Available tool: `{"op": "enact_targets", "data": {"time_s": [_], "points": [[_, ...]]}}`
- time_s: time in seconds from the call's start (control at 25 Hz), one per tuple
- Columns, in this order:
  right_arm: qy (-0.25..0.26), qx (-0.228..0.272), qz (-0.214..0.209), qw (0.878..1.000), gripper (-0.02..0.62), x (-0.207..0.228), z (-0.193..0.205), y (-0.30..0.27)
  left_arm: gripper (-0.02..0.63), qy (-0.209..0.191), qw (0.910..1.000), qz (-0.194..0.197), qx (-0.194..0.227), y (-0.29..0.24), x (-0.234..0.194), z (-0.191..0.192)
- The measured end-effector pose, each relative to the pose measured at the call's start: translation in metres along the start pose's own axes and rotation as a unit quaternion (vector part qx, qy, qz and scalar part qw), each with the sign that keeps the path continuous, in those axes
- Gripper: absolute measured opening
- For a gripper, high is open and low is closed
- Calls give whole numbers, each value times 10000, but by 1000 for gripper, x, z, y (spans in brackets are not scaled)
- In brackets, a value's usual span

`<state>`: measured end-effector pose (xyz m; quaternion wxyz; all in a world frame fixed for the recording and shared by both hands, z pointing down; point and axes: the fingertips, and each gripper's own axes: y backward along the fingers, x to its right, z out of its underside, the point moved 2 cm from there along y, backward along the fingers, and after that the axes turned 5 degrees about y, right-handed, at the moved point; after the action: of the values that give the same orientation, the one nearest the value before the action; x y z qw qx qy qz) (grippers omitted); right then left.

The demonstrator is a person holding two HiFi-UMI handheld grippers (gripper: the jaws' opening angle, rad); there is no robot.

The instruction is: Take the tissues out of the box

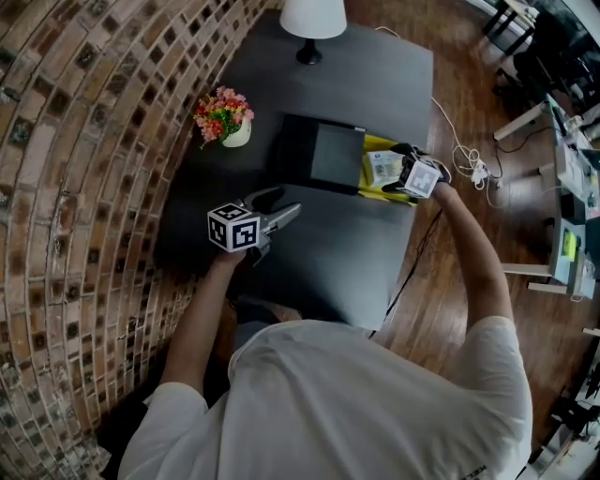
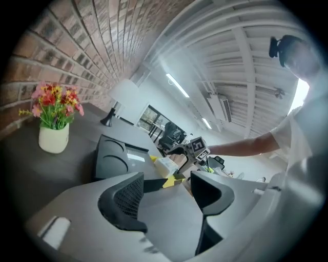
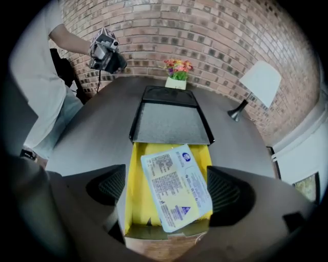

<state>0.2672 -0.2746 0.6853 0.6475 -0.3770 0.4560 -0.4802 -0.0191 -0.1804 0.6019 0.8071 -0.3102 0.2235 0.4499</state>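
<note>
Two hand-held grippers are released. The right hand-held gripper (image 3: 166,190) hangs with its jaws spread wide on either side of the tissue pack (image 3: 177,187), not pressing it. The pack lies slanted in the open yellow box (image 3: 136,197), just beside the black tray (image 3: 171,123) on the counter (image 3: 92,138). The left hand-held gripper (image 2: 168,192), jaws slightly apart, holds nothing.

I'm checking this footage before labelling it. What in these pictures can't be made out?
- Print on the tissue pack: too small and blurred, right gripper view.
- Anything under it in the yellow box: hidden by the pack, every view.
- Top of the lamp: cut off by the head view's upper edge.
</note>
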Motion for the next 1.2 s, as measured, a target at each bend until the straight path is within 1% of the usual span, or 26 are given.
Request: {"op": "enact_targets", "data": {"time_s": [0.16,0.32,0.48,0.64,0.8,0.84,1.04,1.2], "points": [[364,-342,-230,9985,508,-6,5,-15,275,-307,9990,-178,285,2,1,-8],[420,-437,-290,9977,508,-1,4,-27,289,-602,9967,-426,332,6,-4,-8],[819,-741,-261,9935,508,4,5,-37,305,-784,9937,-642,488,13,-9,-10],[987,-975,-375,9896,508,4,8,-49,306,-1056,9898,-806,519,18,-13,-12],[1059,-1179,-442,9864,505,7,8,-58,309,-1311,9848,-936,649,21,-13,-18],[1064,-1253,-438,9854,505,8,8,-60,330,-1387,9833,-970,669,21,-13,-19],[1195,-1599,-457,9788,506,4,5,-67,374,-1751,9769,-1084,565,18,-12,-14],[1234,-1876,-207,9742,471,0,4,-68,374,-1726,9782,-1038,511,18,-10,-7]]}}
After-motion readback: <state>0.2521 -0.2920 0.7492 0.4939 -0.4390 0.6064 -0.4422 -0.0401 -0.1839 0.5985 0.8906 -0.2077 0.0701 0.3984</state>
